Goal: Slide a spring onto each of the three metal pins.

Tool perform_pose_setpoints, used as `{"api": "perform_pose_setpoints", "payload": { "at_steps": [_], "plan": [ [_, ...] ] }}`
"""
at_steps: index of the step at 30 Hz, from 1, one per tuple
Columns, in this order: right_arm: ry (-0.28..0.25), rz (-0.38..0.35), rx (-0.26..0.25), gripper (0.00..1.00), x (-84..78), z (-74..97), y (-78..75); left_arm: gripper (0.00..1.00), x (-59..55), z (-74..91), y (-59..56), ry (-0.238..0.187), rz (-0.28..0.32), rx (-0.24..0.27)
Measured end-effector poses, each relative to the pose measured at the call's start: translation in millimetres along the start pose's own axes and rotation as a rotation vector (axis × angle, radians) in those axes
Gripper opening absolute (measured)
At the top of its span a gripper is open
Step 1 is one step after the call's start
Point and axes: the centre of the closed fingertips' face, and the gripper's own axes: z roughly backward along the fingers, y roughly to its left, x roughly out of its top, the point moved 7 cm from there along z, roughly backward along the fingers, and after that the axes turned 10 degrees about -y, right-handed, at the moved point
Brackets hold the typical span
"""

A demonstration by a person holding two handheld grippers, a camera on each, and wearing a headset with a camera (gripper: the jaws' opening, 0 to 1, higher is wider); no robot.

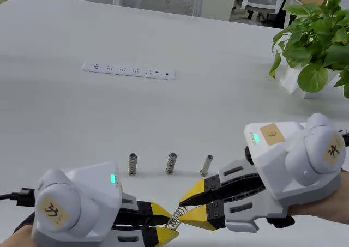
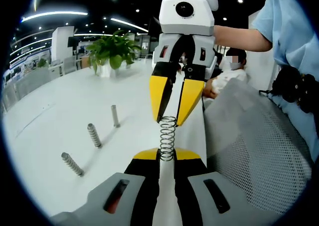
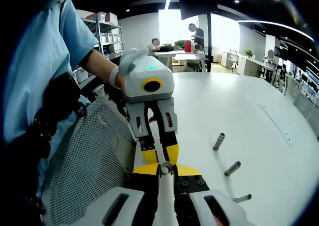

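spring [image 2: 168, 136] in question is off the table [image 1: 65, 110], held up between the two grippers close to the near edge. the left gripper [image 2: 167, 155] has its yellow-tipped jaws pinched almost together on one end of the coil. the right gripper [image 2: 169, 120] meets it head-on, with its jaws narrowed to a v and nipping the other end. in the right gripper view the coil shows end-on, a small ring sitting in the slim gap between that gripper's own jaws.

just beyond the grippers, in the head view, three pins stand in a row on the white top. the left pin [image 1: 132, 164] and the middle pin [image 1: 171, 163] each carry a coil already. the right pin [image 1: 206, 165] is bare metal. further back lies a white power strip [image 1: 129, 70], and a potted plant [image 1: 313, 45] sits at the far right. a person in a light blue shirt [image 3: 45, 61] holds both tools.
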Motion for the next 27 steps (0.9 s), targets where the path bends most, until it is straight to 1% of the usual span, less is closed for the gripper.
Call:
{"api": "perform_pose_setpoints", "payload": {
  "at_steps": [12,18,21,23,24,25,26,27],
  "plan": [
    [0.006,-0.002,-0.001,0.07,-2.2,2.2,-0.8,0.06,0.4,-0.1,0.2,0.005,-0.001,-0.005],
    [0.018,0.012,0.01,0.07,-4.5,0.9,0.8,0.06,-2.3,-0.9,-1.6,0.012,0.003,-0.008],
    [0.027,0.021,0.018,0.08,-4.9,0.2,1.2,0.06,-2.8,-1.5,-2.2,0.017,-0.004,-0.008],
    [0.042,0.034,0.023,0.14,-5.0,0.1,0.7,0.06,-3.1,-1.9,-1.8,0.017,-0.003,-0.008],
    [0.057,0.042,0.024,0.18,-5.1,0.4,0.1,0.06,-3.0,-2.0,-1.5,0.016,-0.003,-0.007],
    [0.084,0.06,0.03,0.19,-5.2,1.3,-1.0,0.06,-2.9,-2.2,-1.1,0.017,-0.004,-0.007],
    [0.108,0.087,0.036,0.19,-5.3,2.7,-2.3,0.06,-2.7,-2.4,-0.7,0.016,-0.004,-0.006],
    [0.135,0.11,0.052,0.16,-5.5,3.9,-2.9,0.06,-2.8,-2.7,-0.2,0.018,-0.005,-0.005]
  ]
}}
